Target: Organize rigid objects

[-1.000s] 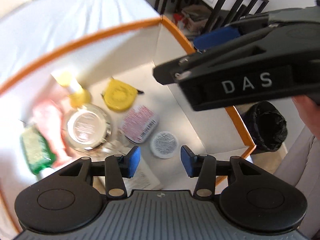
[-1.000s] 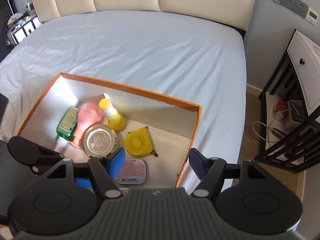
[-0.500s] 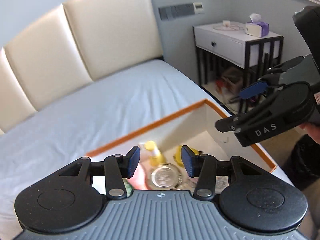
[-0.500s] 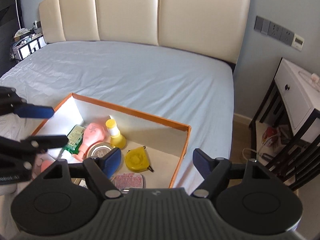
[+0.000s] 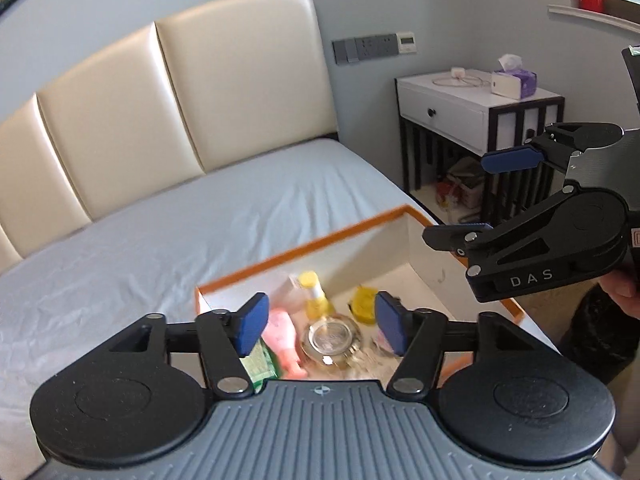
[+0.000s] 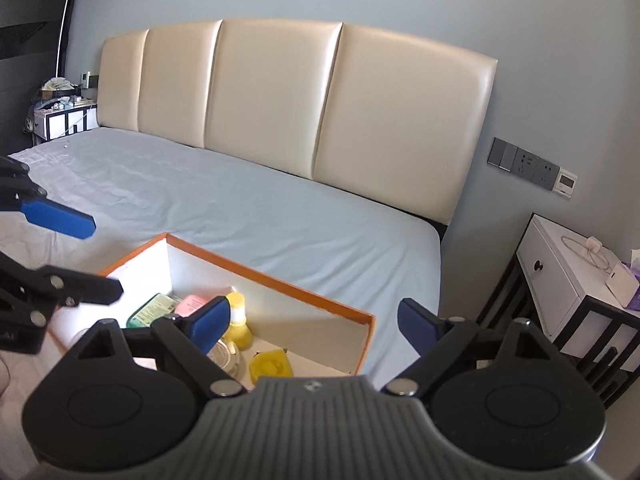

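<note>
Both wrist views above box (image 5: 360,236)

White letters "DAS" stand on the black side of the right gripper (image 5: 480,196); no other text is legible.

The left black two-finger gripper with blue pads (image 5: 318,328) is held up, its jaws parted with nothing between them. The right black two-finger gripper with blue pads (image 6: 314,325) is spread wider, also empty, and sits off to the left gripper's right, where part of a bare hand (image 5: 624,286) grips its handle.
</note>
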### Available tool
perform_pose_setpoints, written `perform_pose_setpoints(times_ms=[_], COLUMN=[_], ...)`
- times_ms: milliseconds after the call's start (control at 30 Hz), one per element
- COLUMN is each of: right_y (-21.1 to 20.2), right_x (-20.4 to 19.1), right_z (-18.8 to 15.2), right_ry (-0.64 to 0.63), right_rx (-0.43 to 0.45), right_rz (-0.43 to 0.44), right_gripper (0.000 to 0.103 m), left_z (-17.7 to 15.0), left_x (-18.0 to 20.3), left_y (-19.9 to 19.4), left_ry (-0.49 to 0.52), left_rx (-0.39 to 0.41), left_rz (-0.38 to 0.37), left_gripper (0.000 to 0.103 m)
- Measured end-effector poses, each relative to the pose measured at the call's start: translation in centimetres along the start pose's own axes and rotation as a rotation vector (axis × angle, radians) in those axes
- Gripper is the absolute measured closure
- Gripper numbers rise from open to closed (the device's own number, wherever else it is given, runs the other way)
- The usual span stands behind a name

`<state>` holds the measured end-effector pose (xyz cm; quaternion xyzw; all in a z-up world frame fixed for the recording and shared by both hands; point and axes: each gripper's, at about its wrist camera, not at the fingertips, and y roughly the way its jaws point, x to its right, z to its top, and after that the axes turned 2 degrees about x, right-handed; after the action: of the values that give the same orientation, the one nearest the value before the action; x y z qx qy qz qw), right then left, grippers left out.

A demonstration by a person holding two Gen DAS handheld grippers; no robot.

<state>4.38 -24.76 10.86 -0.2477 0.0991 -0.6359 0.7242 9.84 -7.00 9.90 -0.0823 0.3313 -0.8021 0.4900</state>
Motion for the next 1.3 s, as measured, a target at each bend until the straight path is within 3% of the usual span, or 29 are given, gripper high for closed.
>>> perform_pose_setpoints(times_ms=[167,367,600,833,1300], right_y=[-0.2,0.1,1.4,2.3,1.7], right_x=[-1.1,-3.8,-5.7,-5.3,-4.8], right_z=[-1.9,-3.9,-4.2,-4.3,-4.6], right_ry=[0.120,0.107,0.048,0.078,0.094], right_rx=[-0.113,-0.197,-0.222,-0.263,-0.278], right_rz=[0.051,0.047,0.058,0.067,0.055], right_gripper=[0.009,0.009,0.009,0.009,0.009], left_z=[-2.6,-5.4,-5.9,-5.8,-5.0], left_x=[0.7,-0.2,-1.3,-2.1,-1.5], left_y=[0.8,2.0,2.1,2.6,2.3], left_ry=[0.152,0.130,0.095,0.062,0.084], left_rx=[-0.042,-0.176,-0.185,-0.202,-0.176], left_rz=[0.011,-0.015,0.000,0.014,0.006], left_gripper=[0.027,0.027,0.026,0.026,0.026])
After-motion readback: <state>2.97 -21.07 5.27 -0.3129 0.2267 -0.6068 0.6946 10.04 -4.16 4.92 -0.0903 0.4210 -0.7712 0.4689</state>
